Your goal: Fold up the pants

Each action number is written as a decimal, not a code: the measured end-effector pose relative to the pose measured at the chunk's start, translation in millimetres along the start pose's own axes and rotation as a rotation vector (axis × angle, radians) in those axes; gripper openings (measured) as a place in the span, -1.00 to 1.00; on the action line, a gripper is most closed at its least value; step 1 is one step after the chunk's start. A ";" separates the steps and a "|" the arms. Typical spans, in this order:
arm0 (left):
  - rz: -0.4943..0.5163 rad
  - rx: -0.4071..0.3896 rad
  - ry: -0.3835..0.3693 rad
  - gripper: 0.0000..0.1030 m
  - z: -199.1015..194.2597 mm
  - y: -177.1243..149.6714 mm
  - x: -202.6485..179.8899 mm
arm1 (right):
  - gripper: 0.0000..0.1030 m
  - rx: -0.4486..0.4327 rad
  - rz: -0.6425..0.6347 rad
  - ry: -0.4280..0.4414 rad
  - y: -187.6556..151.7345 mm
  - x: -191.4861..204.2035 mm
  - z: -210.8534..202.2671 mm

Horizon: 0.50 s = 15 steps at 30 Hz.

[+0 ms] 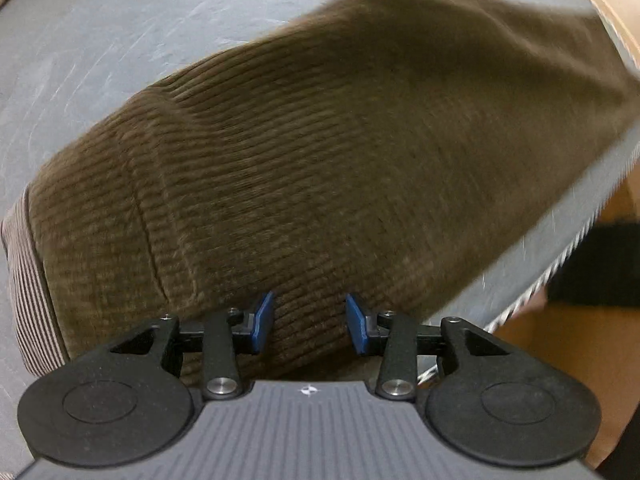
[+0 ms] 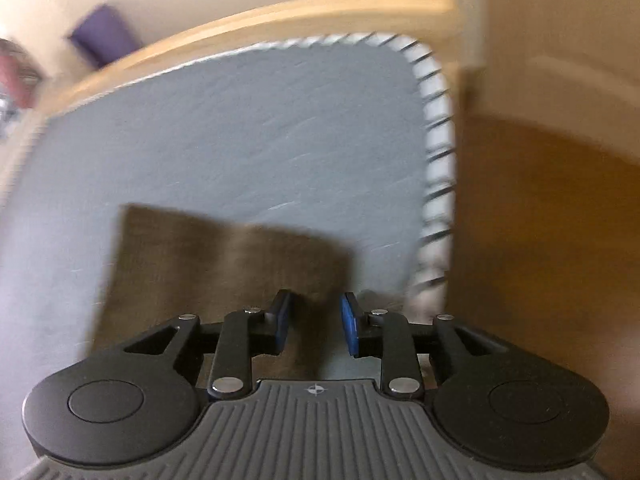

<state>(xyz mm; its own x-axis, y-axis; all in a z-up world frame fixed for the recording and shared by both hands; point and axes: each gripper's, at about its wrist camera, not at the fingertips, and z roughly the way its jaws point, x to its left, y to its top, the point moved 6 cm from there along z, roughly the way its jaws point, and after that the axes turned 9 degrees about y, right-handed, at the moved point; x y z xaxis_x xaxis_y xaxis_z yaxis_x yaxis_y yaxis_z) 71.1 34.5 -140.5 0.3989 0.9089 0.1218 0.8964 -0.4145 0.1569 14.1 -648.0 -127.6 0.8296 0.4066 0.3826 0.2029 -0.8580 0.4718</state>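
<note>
Brown corduroy pants (image 1: 312, 152) lie on a grey padded board (image 1: 120, 32), filling most of the left wrist view; a paler striped inner band (image 1: 24, 280) shows at their left end. My left gripper (image 1: 310, 322) is open, its blue pads (image 1: 262, 322) spread just over the near edge of the pants. In the right wrist view the end of the pants (image 2: 216, 264) lies flat on the board (image 2: 240, 128). My right gripper (image 2: 314, 326) is open over that end's near right corner, holding nothing. The view is blurred.
The board's right edge has a white laced trim (image 2: 436, 160), with brown wooden floor (image 2: 540, 220) beyond it. A purple object (image 2: 104, 34) stands by the cream wall at the far left. A dark shape (image 1: 600, 264) is past the board's edge.
</note>
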 end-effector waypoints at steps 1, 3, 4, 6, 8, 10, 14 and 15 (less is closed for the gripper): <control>0.010 -0.003 0.005 -0.14 -1.0 -0.2 -1.2 | -0.39 -0.052 0.007 -0.033 4.8 -0.3 -8.1; -0.034 -0.011 -0.012 -0.14 -3.7 2.0 3.9 | -0.39 -0.142 -0.019 0.016 14.8 15.0 -24.0; -0.060 -0.037 -0.015 -0.14 -8.9 5.8 7.6 | -0.39 -0.163 -0.057 0.061 16.3 27.8 -28.8; -0.093 -0.126 -0.011 -0.14 -24.9 17.4 14.3 | -0.38 -0.163 -0.153 0.188 11.4 62.2 -34.4; -0.129 -0.182 -0.007 -0.13 -34.4 26.5 21.3 | -0.34 -0.099 -0.227 0.326 -2.5 97.2 -30.0; -0.164 -0.182 0.008 -0.12 -34.5 32.9 26.7 | -0.32 -0.028 -0.271 0.419 -19.2 126.6 -18.6; -0.180 -0.187 0.011 -0.12 -35.5 42.1 23.4 | -0.27 0.086 -0.237 0.478 -40.9 157.4 12.9; -0.178 -0.191 0.005 -0.12 -37.3 45.2 19.2 | -0.25 0.109 -0.220 0.471 -45.1 162.6 20.8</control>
<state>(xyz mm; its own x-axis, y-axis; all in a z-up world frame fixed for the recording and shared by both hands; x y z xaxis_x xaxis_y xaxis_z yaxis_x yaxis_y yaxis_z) 112.1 31.5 -94.5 0.2371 0.9681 0.0803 0.8996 -0.2501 0.3581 150.7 -549.7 -103.2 0.4430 0.6562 0.6109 0.4199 -0.7539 0.5053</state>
